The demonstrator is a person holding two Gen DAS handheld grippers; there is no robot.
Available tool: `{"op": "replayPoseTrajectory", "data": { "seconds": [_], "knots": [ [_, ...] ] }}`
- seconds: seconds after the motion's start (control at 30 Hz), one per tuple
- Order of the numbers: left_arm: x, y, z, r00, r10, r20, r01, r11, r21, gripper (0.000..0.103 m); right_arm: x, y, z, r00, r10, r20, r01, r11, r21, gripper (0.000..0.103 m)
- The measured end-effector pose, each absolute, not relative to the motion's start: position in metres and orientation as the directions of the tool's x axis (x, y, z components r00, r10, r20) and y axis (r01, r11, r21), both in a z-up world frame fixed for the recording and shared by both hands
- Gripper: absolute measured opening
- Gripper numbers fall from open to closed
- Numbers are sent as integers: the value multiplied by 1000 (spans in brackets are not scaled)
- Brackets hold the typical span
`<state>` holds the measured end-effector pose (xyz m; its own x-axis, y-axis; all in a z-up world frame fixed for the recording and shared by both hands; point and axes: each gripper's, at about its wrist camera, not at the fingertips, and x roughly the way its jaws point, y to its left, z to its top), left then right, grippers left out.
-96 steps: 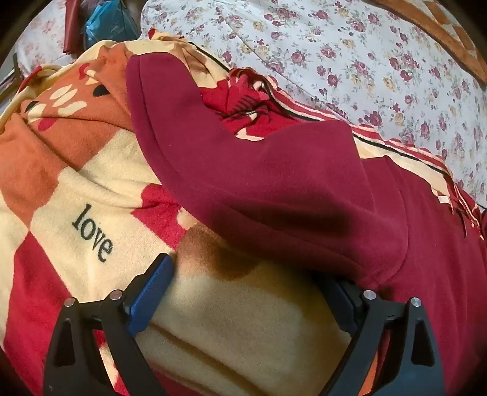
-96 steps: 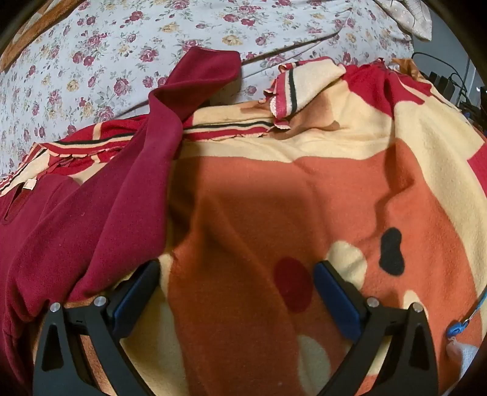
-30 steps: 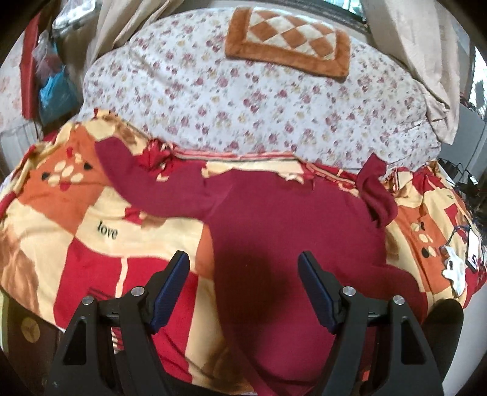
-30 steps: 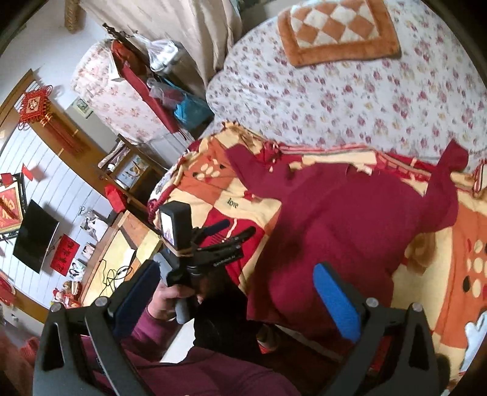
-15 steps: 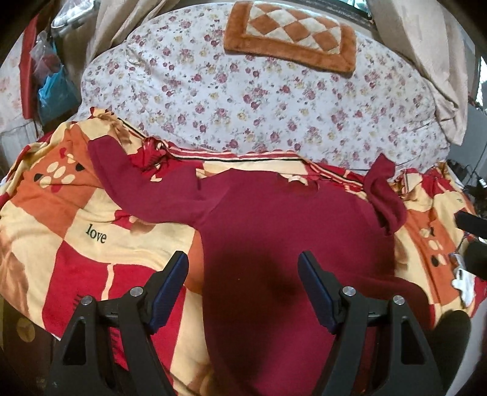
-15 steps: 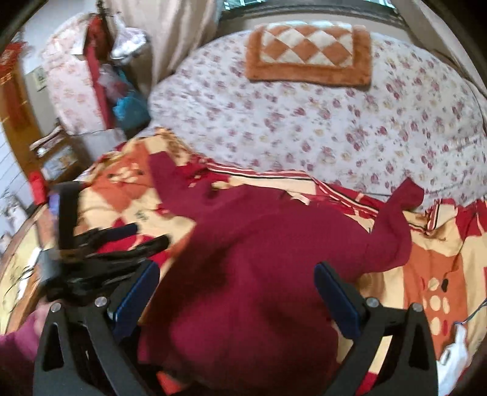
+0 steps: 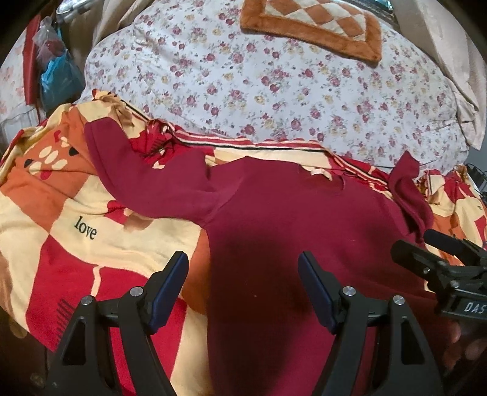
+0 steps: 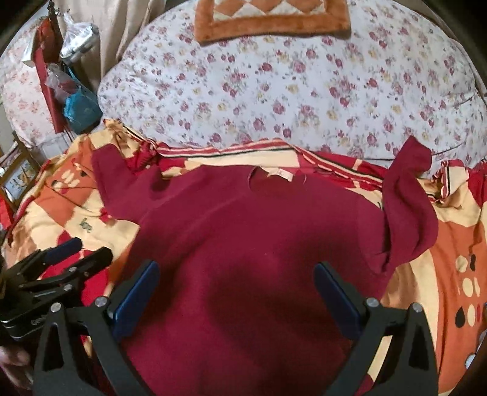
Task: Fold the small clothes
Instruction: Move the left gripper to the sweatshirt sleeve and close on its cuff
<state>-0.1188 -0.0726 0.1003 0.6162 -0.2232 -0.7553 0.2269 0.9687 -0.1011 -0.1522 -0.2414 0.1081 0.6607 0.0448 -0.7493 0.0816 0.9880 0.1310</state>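
Two sets of tongs hang over the near edge of the bed, both with their blue pads spread apart and nothing between them: the left tongs (image 7: 243, 280) above the lower left side of the garment, the right tongs (image 8: 236, 288) above its lower middle. Each shows in the other's view, the right one at the far right of the left camera and the left one at the lower left of the right camera.

Beneath them lies the maroon sweater (image 8: 243, 243), spread face up on the patterned blanket (image 7: 61, 213) with its hem towards the person and its neckline (image 8: 274, 178) away. Its left sleeve (image 7: 146, 182) stretches out flat over the blanket near the word "love", while the right sleeve (image 8: 408, 213) is bunched and twisted, its cuff standing up.

Beyond the blanket comes the floral quilt (image 8: 304, 91), then an orange checked cushion (image 8: 271, 21) at the far end.

Spreading looks about finished and no fold is made yet. The next move probably calls for closing on a sleeve, likely straightening the rumpled right one, and carrying it across the chest.
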Motion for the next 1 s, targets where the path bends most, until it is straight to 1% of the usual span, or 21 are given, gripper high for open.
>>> {"op": "replayPoseTrajectory", "data": {
  "seconds": [0.53, 0.7, 1.0],
  "knots": [
    [-85, -68, 77, 617, -202, -761, 171, 978, -121, 55, -118, -255, 61, 616, 8, -787, 148, 981, 126, 103],
    [-75, -61, 74, 623, -173, -763, 158, 983, -94, 55, -110, -252, 53, 618, -13, -786, 148, 984, 100, 103],
    [-57, -26, 73, 632, -145, -761, 60, 989, -138, 55, -101, -239, 46, 605, 0, -796, 121, 988, 91, 103]
  ]
}}
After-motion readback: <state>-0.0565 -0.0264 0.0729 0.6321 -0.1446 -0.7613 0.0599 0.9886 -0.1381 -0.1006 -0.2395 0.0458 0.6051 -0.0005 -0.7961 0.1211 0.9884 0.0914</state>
